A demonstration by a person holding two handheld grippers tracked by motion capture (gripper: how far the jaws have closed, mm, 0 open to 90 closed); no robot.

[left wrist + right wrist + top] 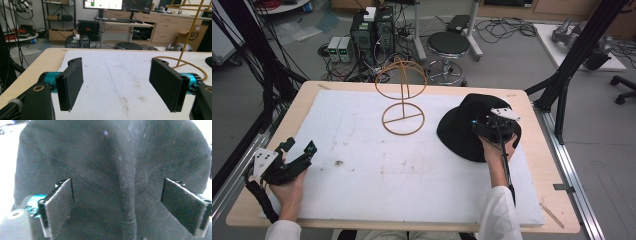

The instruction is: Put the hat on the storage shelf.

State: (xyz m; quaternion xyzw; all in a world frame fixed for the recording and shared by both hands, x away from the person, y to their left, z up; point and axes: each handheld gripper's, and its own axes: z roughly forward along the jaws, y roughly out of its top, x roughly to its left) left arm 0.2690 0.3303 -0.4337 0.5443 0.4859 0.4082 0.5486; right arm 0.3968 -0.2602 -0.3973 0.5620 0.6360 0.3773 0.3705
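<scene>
Desk: a light wooden top [539, 165] carried a white foam sheet [412, 170] that covered most of it; the sheet showed brown stains near its middle.
Hat: a black fabric hat [459, 127] lay on the sheet toward the desk's right edge, its brim spread flat. In the right gripper view the dark twill cloth [112, 157] showed a raised fold running down the middle.
Stand: a yellow wire hat stand [402, 95] stood upright near the desk's far edge, around the centre, just left of the hat and apart from it. It had a ring base on the sheet and a hoop on top.
Right gripper: the right gripper [494, 127] was held over the hat's right side by the person's right hand [494, 150]. Its jaws stood apart with the cloth between and below them; whether they touched the cloth could not be told.
Left gripper: the left gripper [292, 157] was held in the left hand [289, 192] near the desk's near left corner, well apart from hat and stand. In the left gripper view its jaws stood wide apart over bare sheet [117, 82], with nothing between them.
Surroundings: a round stool [448, 45] and computer cases [372, 32] stood on the floor beyond the desk's far edge.
</scene>
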